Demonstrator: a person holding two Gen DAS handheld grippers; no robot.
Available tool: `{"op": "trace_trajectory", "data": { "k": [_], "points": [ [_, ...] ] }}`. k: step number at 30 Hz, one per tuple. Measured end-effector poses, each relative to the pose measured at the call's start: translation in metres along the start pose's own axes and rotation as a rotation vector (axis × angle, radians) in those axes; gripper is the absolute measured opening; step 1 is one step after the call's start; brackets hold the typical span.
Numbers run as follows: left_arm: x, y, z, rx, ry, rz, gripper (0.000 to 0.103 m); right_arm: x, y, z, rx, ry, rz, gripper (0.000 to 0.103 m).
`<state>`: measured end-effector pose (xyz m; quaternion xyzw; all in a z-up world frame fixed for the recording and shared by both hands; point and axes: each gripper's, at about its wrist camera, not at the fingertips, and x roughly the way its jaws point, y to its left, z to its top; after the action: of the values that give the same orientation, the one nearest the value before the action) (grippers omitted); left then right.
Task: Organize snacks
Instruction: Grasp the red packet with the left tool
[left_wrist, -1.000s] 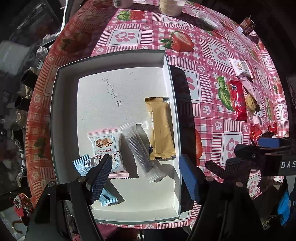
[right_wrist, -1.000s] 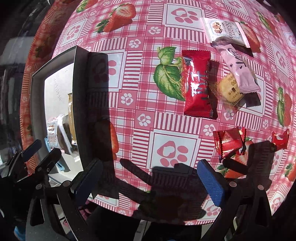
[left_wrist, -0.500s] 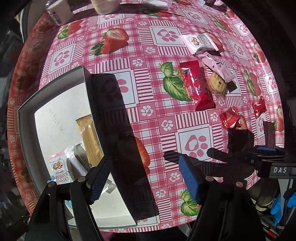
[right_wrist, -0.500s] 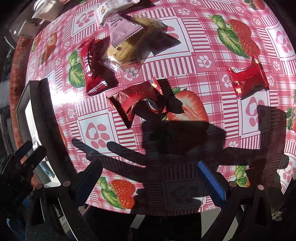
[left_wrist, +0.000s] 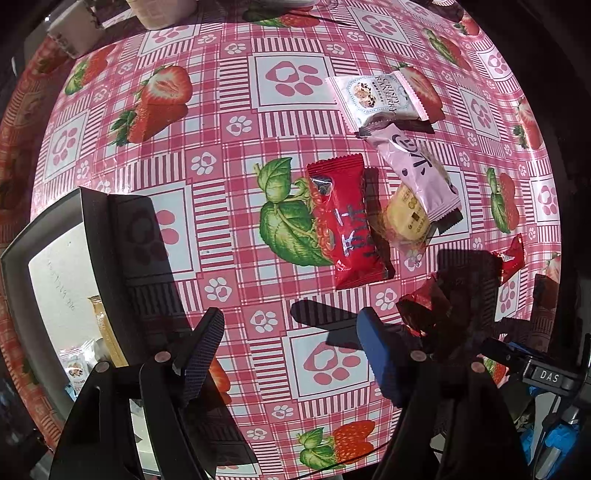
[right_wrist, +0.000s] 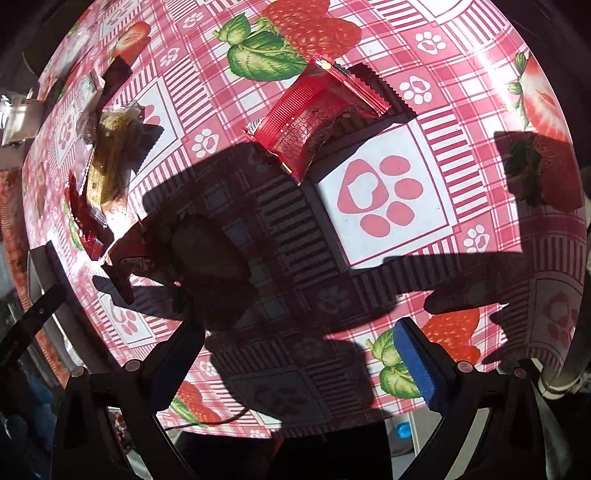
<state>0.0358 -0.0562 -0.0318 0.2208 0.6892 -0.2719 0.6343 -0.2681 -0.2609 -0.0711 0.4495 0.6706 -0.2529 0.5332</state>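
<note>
My left gripper (left_wrist: 290, 343) hangs open and empty over the strawberry tablecloth, right of the grey box (left_wrist: 92, 229). Beyond it lie a long red packet (left_wrist: 345, 225), a round cookie (left_wrist: 404, 219), a pink packet (left_wrist: 417, 170) and a white cranberry packet (left_wrist: 373, 98). A small red candy (left_wrist: 424, 306) sits in shadow by its right finger. My right gripper (right_wrist: 295, 350) is open too, with nothing between its fingers. A red candy packet (right_wrist: 317, 118) lies ahead of it. A second red candy (right_wrist: 129, 258) is shaded to its left.
The box holds a tan packet (left_wrist: 107, 332) and a cranberry packet (left_wrist: 75, 369). Another red candy (left_wrist: 513, 254) lies near the table's right edge. Cups and a carton (left_wrist: 74, 33) stand at the far side. The table's near edge runs just below both grippers.
Both grippers have moved right, away from the box, and now hang over the loose snacks. The right one has also rolled, so the red candy packet now lies straight ahead of it.
</note>
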Motion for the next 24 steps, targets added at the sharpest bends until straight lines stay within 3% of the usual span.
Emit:
{"op": "trace_trajectory", "data": {
  "k": [7,13,17,22,24],
  "points": [
    [0.013,-0.015,0.044,-0.062,0.007,-0.023,0.078,-0.022,-0.028,0.050,0.143,-0.054,0.077,0.103],
    [0.025,-0.018,0.058,-0.083,0.006,0.000,0.078,-0.035,-0.058,0.091,0.235,-0.082,0.064,0.103],
    [0.036,-0.014,0.062,-0.112,0.013,0.011,0.078,-0.042,-0.059,0.125,0.218,-0.084,0.007,0.103],
    [0.052,-0.013,0.066,-0.115,0.024,0.042,0.078,-0.038,-0.028,0.132,0.169,-0.072,-0.114,0.103],
    [0.056,-0.019,0.071,-0.084,0.009,0.082,0.079,-0.041,-0.034,0.140,0.168,-0.074,-0.127,0.103]
  ]
}}
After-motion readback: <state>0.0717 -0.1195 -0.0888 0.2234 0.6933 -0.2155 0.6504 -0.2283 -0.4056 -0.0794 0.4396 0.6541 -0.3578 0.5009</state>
